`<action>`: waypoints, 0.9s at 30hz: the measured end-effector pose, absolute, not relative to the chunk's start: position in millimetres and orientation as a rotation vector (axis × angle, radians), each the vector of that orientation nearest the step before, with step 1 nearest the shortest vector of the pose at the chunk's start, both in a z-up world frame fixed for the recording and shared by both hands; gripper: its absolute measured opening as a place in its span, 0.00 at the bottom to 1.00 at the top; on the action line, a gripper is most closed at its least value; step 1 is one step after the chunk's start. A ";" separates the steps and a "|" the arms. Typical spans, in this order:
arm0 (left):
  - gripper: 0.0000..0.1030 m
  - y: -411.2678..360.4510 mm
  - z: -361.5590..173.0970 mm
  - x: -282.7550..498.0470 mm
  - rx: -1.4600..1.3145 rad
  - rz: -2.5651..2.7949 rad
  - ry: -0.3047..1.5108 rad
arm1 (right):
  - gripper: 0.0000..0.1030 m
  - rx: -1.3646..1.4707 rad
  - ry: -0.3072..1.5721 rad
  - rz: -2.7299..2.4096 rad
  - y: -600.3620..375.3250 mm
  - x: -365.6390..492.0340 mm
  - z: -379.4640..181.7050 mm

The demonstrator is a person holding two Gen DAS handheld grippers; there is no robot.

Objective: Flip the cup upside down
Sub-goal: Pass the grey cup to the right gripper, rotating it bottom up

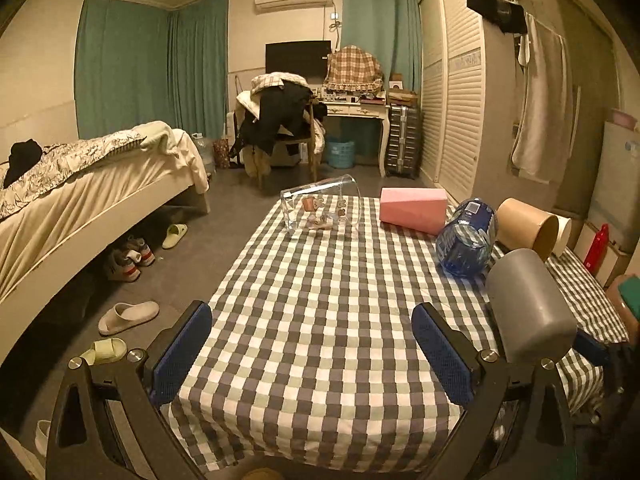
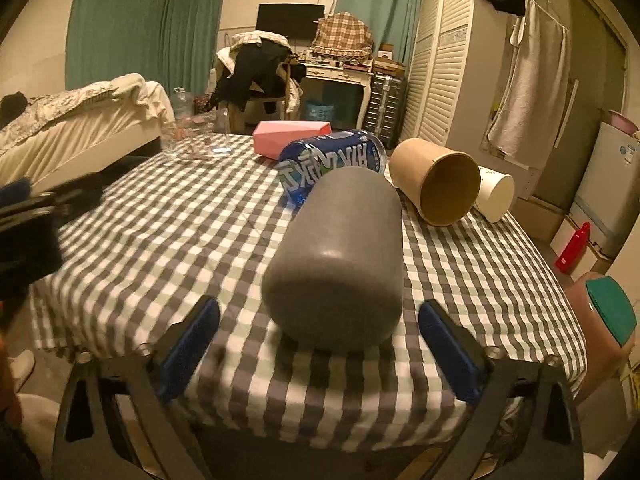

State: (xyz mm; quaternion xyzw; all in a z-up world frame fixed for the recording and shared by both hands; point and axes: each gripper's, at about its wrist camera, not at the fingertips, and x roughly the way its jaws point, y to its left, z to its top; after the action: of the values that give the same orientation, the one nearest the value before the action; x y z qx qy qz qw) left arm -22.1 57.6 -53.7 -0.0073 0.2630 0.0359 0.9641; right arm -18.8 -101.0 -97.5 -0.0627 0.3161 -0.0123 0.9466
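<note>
- Left tongs held wide open over the near edge of the table, nothing between the blue pads.
- Right tongs likewise spread open, pads either side of, but apart from, the closed end of the grey cup.
- Lay on its side near the table's near right part, that grey cup: matte, rounded closed end toward the right camera, far end hidden.
- Left open: a broad stretch of checked cloth across the middle and left of the table; crowded along the right and far edges.
- Just behind the grey cup, a blue bottle on its side, touching or nearly so; cannot tell which.
- Beside the bottle on the right, a brown paper cup tipped over, mouth toward the camera, with a white paper cup behind it by the right edge.
- At the far edge, a pink box and a clear glass with cartoon prints, lying on its side by the far left corner.
- Covered the table: a grey, white and pale green checked cloth hanging over the near edge.
- Beyond: a bed at left with slippers on the floor, teal curtains, a clothes-heaped chair, a louvred wardrobe at right.
</note>
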 end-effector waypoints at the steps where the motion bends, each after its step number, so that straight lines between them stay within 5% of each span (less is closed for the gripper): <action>1: 1.00 57.4 -54.2 -22.1 -0.017 0.071 0.535 | 0.86 -0.119 0.650 -0.029 -102.9 -15.0 -99.7; 3: 1.00 56.0 -55.5 -22.6 -0.011 0.072 0.537 | 0.70 -0.096 0.671 -0.020 -107.6 -8.9 -102.4; 27: 1.00 44.6 -61.1 -16.2 0.019 0.072 0.561 | 0.68 -0.061 0.618 0.059 -127.2 -22.3 -52.2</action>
State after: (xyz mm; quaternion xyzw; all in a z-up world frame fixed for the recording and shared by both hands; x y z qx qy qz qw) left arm -16.2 44.6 -61.1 0.0091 0.2768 0.0353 0.9602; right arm -22.3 -127.2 -52.2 -0.0300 0.3041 0.0291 0.9517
